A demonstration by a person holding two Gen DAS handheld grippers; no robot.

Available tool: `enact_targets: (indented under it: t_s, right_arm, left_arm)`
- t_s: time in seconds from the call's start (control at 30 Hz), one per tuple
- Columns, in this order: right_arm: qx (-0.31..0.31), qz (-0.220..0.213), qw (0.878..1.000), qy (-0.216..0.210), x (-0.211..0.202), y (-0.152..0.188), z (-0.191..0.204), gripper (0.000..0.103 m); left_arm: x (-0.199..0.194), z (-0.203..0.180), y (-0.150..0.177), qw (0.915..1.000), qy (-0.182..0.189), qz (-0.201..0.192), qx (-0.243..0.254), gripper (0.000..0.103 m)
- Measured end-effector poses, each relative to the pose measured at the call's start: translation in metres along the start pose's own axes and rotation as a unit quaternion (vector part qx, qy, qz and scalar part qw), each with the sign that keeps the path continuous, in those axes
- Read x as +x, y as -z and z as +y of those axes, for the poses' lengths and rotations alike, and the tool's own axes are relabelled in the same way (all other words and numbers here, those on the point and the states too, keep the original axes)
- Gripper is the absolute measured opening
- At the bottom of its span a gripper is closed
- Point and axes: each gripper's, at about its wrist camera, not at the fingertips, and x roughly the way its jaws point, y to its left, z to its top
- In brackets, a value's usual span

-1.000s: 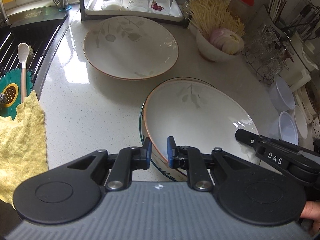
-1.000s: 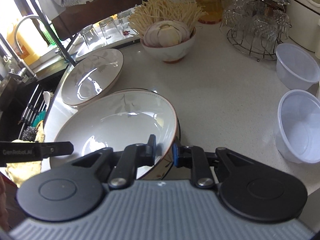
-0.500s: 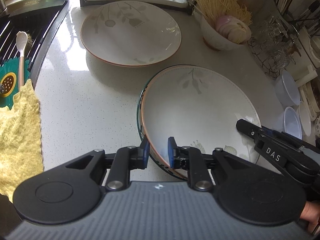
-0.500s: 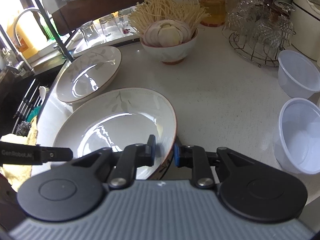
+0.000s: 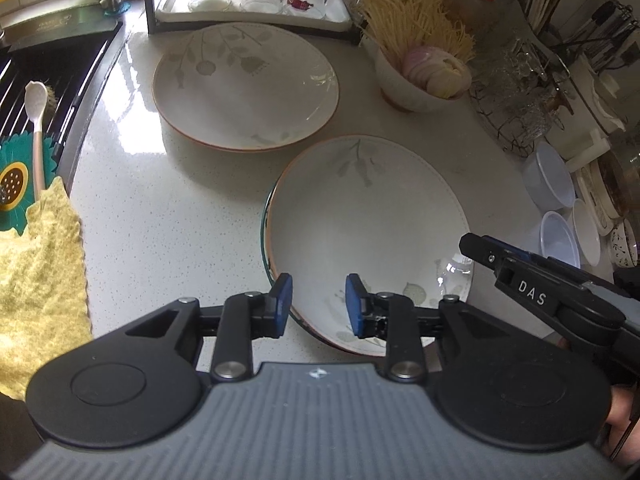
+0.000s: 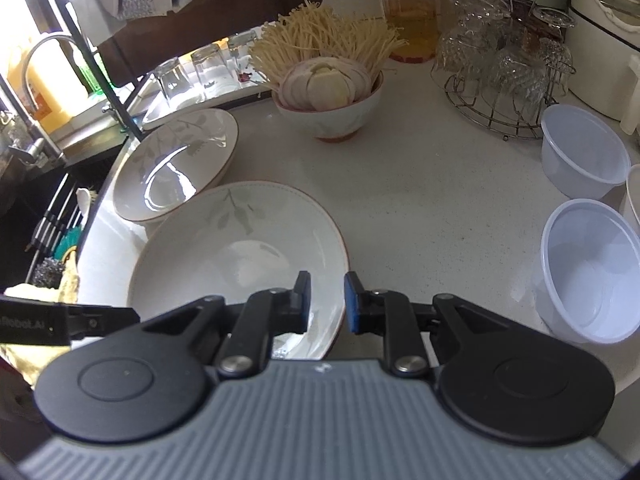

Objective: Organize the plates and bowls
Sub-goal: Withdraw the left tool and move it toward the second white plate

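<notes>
The near plate [image 5: 368, 224] rests stacked on the worktop [image 5: 160, 232]. Left tongs [image 5: 318, 300] are opening off its rim; right tongs [image 6: 327, 300] straddle the rim, grip unclear. Free both gently, avoiding sliding.

Two plates [image 5: 246, 84] — two plastic bowls [image 6: 582, 150]

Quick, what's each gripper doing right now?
Left gripper: opening, near plate's rim between the jaws, pads clear.
Right gripper: shut on that plate's rim.
</notes>
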Motion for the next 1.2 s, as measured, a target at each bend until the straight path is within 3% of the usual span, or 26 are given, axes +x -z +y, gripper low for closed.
enact_targets:
  t_s: [0.37,0.6,1.2]
  right_arm:
    - [0.008,-0.092,0.995,-0.025,-0.084,-0.020,0.013,0.022]
    - [0.021,-0.138,0.989,-0.041,-0.141,-0.010,0.027,0.022]
    - [-0.009,-0.145,0.988,-0.058,-0.205,0.032,0.054,0.022]
  left_arm:
    - [-0.081,-0.026,0.002,0.9908,0.012,-0.112,0.074,0.034]
    - [-0.132,-0.029,0.025,0.9830,0.026,-0.154,0.097,0.034]
    - [-0.199,-0.021,0.086,0.9774,0.024,-0.185,0.098,0.034]
